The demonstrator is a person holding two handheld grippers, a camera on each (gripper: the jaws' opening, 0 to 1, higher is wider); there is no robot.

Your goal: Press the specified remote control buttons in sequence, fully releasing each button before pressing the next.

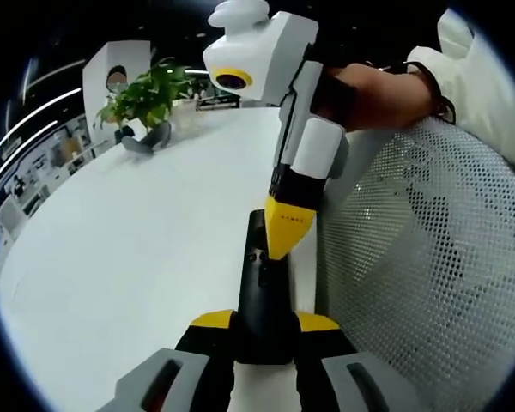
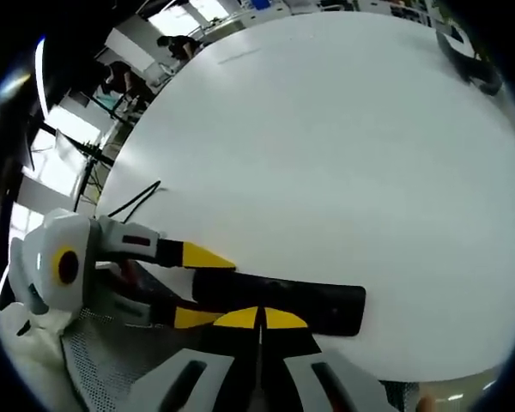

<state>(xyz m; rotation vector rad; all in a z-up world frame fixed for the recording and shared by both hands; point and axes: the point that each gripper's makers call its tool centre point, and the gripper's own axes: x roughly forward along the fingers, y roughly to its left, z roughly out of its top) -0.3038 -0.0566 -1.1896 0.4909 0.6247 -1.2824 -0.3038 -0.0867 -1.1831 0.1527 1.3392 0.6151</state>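
A black remote control [image 1: 259, 296] lies lengthwise near the edge of the white table [image 1: 129, 249]. My left gripper [image 1: 264, 323] is shut on its near end, a yellow fingertip on each side. My right gripper [image 1: 286, 233] comes down from the upper right, shut, and its yellow tip meets the remote's upper face beside the small buttons. In the right gripper view, the right gripper [image 2: 260, 318] has its tips together over the remote [image 2: 313, 305]. There the left gripper [image 2: 206, 287] clamps the remote's left end.
A potted green plant [image 1: 144, 97] stands at the table's far side. A white mesh chair back [image 1: 429, 257] is close on the right, next to a person's hand [image 1: 373, 90]. A thin dark cable [image 2: 137, 199] lies on the table [image 2: 326, 146]. Office furniture stands beyond.
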